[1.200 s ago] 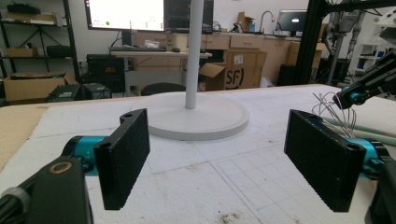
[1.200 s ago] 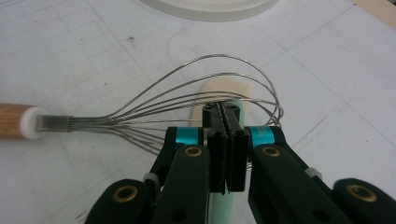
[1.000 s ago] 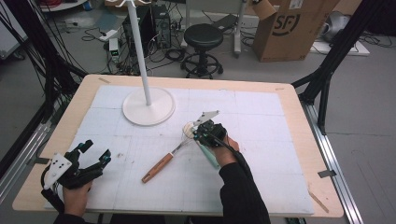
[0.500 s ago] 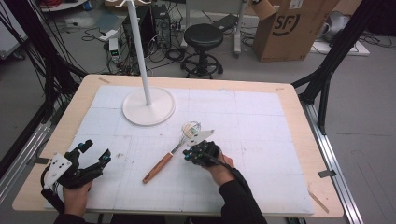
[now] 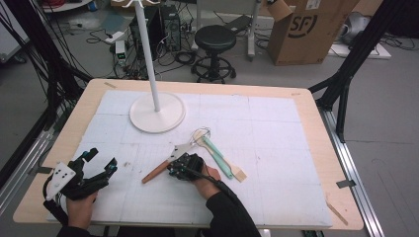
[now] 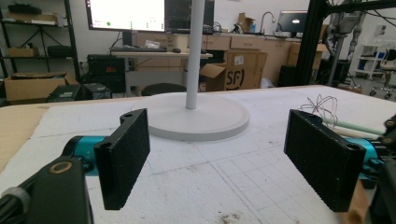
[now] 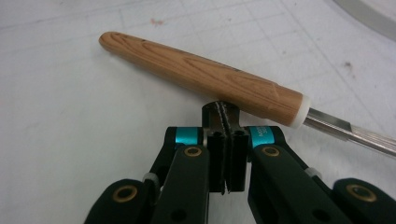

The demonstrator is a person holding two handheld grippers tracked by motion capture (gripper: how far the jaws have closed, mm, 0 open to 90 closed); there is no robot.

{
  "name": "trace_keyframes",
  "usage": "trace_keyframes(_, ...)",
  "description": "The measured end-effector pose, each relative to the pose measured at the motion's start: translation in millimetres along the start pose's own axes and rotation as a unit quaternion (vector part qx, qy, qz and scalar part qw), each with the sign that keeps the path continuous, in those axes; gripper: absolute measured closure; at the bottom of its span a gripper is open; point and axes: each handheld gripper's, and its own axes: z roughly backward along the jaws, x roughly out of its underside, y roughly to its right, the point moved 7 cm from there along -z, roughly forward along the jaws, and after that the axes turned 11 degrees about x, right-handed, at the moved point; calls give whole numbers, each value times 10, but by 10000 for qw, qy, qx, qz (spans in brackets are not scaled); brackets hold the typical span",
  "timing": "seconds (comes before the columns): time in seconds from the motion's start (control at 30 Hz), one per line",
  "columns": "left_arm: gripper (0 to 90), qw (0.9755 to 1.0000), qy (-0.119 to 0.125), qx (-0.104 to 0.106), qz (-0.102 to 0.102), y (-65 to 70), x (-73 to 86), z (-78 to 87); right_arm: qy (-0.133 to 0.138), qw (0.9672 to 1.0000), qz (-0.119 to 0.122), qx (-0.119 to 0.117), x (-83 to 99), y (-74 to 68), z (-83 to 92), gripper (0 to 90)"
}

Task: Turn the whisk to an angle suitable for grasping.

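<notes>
A whisk lies on the white mat, its wooden handle (image 5: 155, 172) pointing front-left and its wire head (image 5: 201, 134) toward the stand. My right gripper (image 5: 174, 169) is low over the handle's inner end. In the right gripper view the jaws are shut pad to pad with nothing between them, and the right gripper (image 7: 223, 110) has its tips against the wooden handle (image 7: 201, 77), just short of the metal shaft (image 7: 345, 128). My left gripper (image 5: 101, 160) rests at the front left, open and empty. In its own view the left gripper (image 6: 217, 158) frames the stand base (image 6: 196, 116).
A mint-handled utensil (image 5: 217, 155) with a pale wooden end lies beside the whisk, just right of my right hand. The white stand's round base (image 5: 157, 113) and pole stand at the back left. The whisk's wire head (image 6: 322, 105) is also in the left gripper view.
My right gripper moved toward the front and left and lower, from over the whisk's head to its wooden handle, uncovering the mint-handled utensil. The left gripper stayed put.
</notes>
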Motion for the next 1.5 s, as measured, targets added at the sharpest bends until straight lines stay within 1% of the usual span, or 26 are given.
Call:
trace_keyframes(0.1,230,10000,0,1,1,0,0,0,17,9999,-67,112,-67,13,-76,894)
trace_keyframes(0.23,230,10000,6,2,-1,0,-1,1,38,9991,-176,383,-177,57,-199,894)
trace_keyframes(0.33,230,10000,7,10,-5,0,-1,2,102,9978,-377,545,-268,102,-302,894)
trace_keyframes(0.43,230,10000,16,19,-3,0,-1,4,185,9967,-494,613,-358,135,-369,894)
trace_keyframes(0.47,230,10000,25,27,7,3,-2,3,250,9966,-482,617,-378,148,-367,894)
trace_keyframes(0.5,230,10000,31,31,10,4,-2,3,290,9963,-536,609,-394,153,-331,894)
trace_keyframes(0.53,230,10000,25,37,2,4,-2,5,333,9963,-518,598,-399,177,-296,894)
trace_keyframes(0.63,230,10000,27,45,2,3,-2,7,525,9949,-600,622,-386,263,-113,894)
trace_keyframes(0.67,230,10000,23,46,1,2,-1,7,558,9944,-621,655,-362,309,-37,894)
trace_keyframes(0.7,230,10000,22,47,1,3,-2,7,602,9925,-706,799,-287,425,114,894)
trace_keyframes(0.73,230,10000,29,49,6,4,-2,6,602,9925,-706,799,-287,425,114,894)
trace_keyframes(0.77,230,10000,28,45,5,4,-2,5,611,9917,-726,863,-248,477,172,894)
trace_keyframes(0.8,230,10000,22,47,7,4,-2,6,660,9879,-919,1063,-107,648,343,894)
trace_keyframes(0.83,230,10000,26,46,9,4,-2,5,660,9879,-919,1063,-107,648,343,894)
trace_keyframes(0.87,231,10000,14,39,4,0,-1,6,664,9862,-1000,1144,-53,709,399,894)
trace_keyframes(0.93,234,10000,23,28,6,0,-2,5,671,9797,-1260,1408,126,928,555,894)
trace_keyframes(1.0,257,10000,41,34,-5,4,-4,5,652,9748,-1449,1563,221,1069,627,894)
trace_keyframes(1.03,317,10000,32,45,-16,5,-4,8,647,9701,-1639,1670,286,1192,676,894)
trace_keyframes(1.07,317,10000,30,64,-21,9,-4,7,647,9701,-1639,1670,286,1192,676,894)
trace_keyframes(1.13,375,9999,38,98,-33,18,-5,3,614,9676,-1709,1753,318,1280,680,894)
trace_keyframes(1.23,412,9999,24,106,-27,16,-4,2,504,9662,-1735,1836,326,1394,613,894)
trace_keyframes(1.33,395,9999,8,105,-25,16,-2,0,350,9667,-1722,1860,284,1485,513,894)
trace_keyframes(1.37,385,9999,1,102,-25,15,-1,0,383,9673,-1705,1840,176,1537,451,893)
trace_keyframes(1.43,378,10000,-5,83,-22,13,-1,-2,357,9677,-1679,1845,150,1549,436,893)
trace_keyframes(1.47,370,10000,-15,77,-15,9,1,-1,323,9687,-1599,1873,95,1575,401,893)
trace_keyframes(1.5,367,10000,-9,79,-14,8,0,-1,261,9688,-1609,1868,71,1612,367,893)
